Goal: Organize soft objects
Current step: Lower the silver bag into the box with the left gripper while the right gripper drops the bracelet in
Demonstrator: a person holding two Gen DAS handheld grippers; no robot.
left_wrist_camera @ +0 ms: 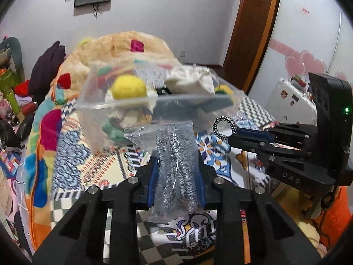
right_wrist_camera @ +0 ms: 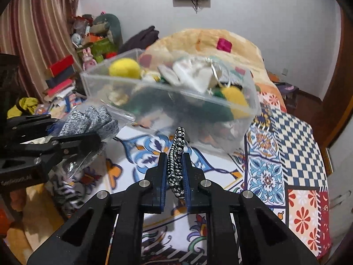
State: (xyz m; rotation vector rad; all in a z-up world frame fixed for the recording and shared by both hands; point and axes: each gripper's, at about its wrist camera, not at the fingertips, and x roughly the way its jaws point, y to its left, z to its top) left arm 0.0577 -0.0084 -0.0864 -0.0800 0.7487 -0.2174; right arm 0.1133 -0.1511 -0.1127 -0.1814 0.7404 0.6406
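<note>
My left gripper [left_wrist_camera: 176,165] is shut on a clear plastic bag [left_wrist_camera: 174,154] of black-and-white hair ties, held upright above the bed; it also shows in the right wrist view [right_wrist_camera: 88,121]. My right gripper [right_wrist_camera: 174,154] is shut on a single black-and-white hair tie [right_wrist_camera: 178,154], whose loop shows in the left wrist view [left_wrist_camera: 224,128] just right of the bag. A clear plastic bin [left_wrist_camera: 123,106] behind both holds soft things: yellow pom-poms [right_wrist_camera: 124,67], white fabric [left_wrist_camera: 189,81] and green pieces.
The patterned quilt [right_wrist_camera: 275,154] covers the bed. A plush blanket heap [left_wrist_camera: 123,46] lies behind the bin. Clutter of boxes and toys [right_wrist_camera: 92,44] stands at the far left by the curtain. A wooden door [left_wrist_camera: 249,33] is at the right.
</note>
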